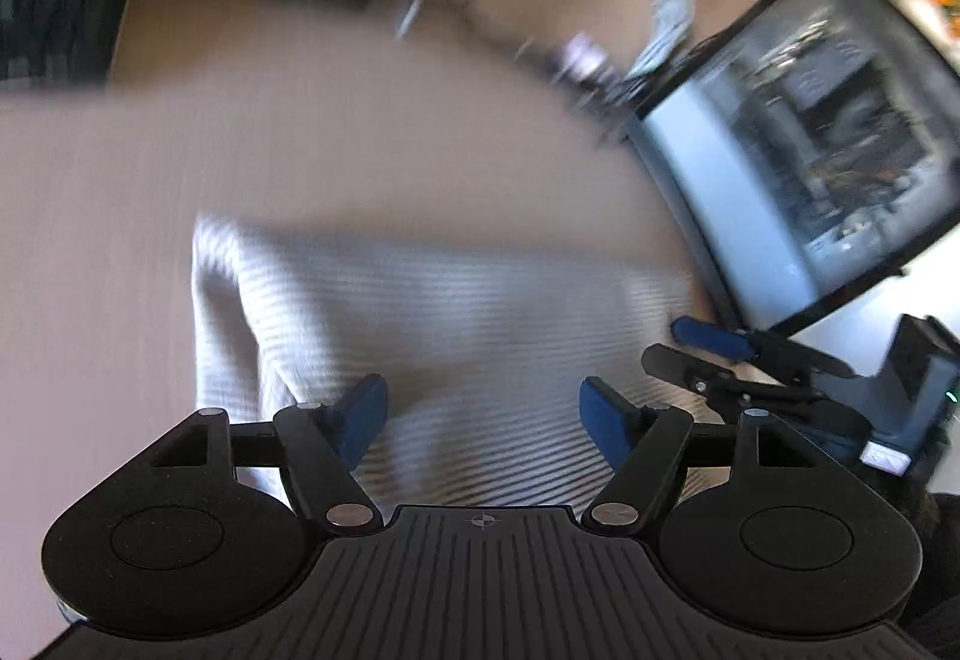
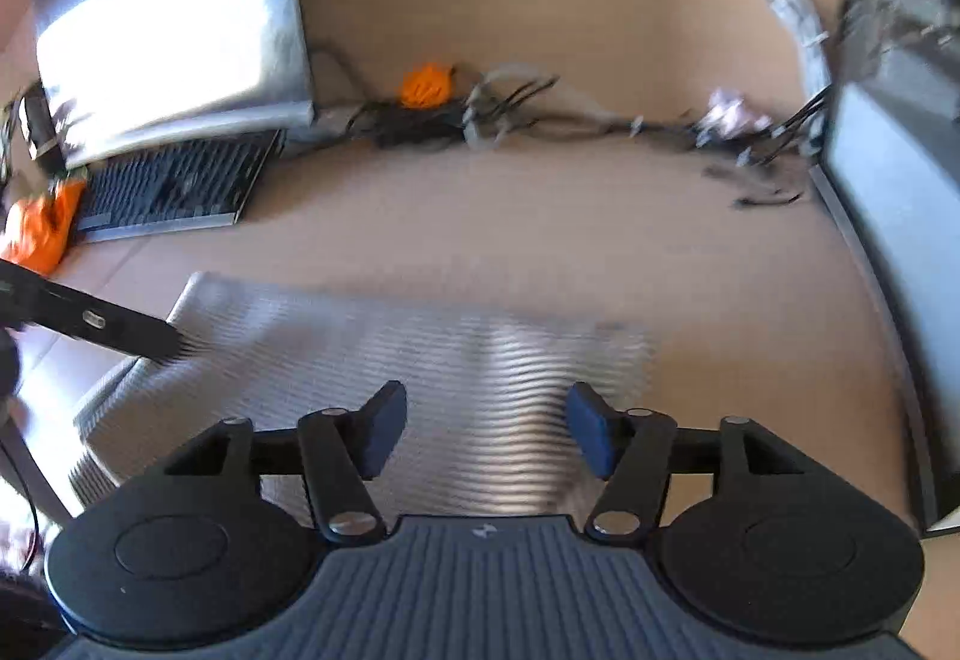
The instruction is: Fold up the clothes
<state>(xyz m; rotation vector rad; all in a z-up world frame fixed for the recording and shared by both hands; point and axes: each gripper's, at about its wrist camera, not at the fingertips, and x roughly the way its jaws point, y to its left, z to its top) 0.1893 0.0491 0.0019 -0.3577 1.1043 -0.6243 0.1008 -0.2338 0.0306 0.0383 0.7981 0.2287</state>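
- Left tool point(image 1: 483, 414): your pads are spread wide, nothing between them. It hangs over the near part of the striped garment point(image 1: 456, 324), which lies flat on the tabletop point(image 1: 300, 150). In the right wrist view its finger shows over the garment's left corner point(image 2: 180, 300).
- Risk at that left corner: the left edge there looks doubled over or bunched. Clamp there and you may take one layer only, so the fold drags skewed. Both views are motion-blurred, so I can't tell how many layers lie there.
- Garment state: a rough rectangle, far edge fairly straight. That fits a piece already folded down, or one just spread for a fold. Can't settle which from this.
- Centre risk: the ribbed fabric looks thin and slack. If one tool lifts ahead of the other, the middle sags and creases.
- Cables point(image 2: 510, 114) along the back of the tabletop, with an orange item point(image 2: 426, 84) among them: a wide sweep of cloth could snag them.
- Right tool point(image 2: 486, 432): pads also apart, empty, above the garment's near middle. The left wrist view shows it close by on the right point(image 1: 720, 354); the two tools are near enough to collide if you converge.
- Far right: the monitor point(image 1: 810, 138) stands just beside the garment's right end. Swinging the right tool outward risks clipping it.
- Laptop point(image 2: 174, 60) sits back left, well apart; lower risk.
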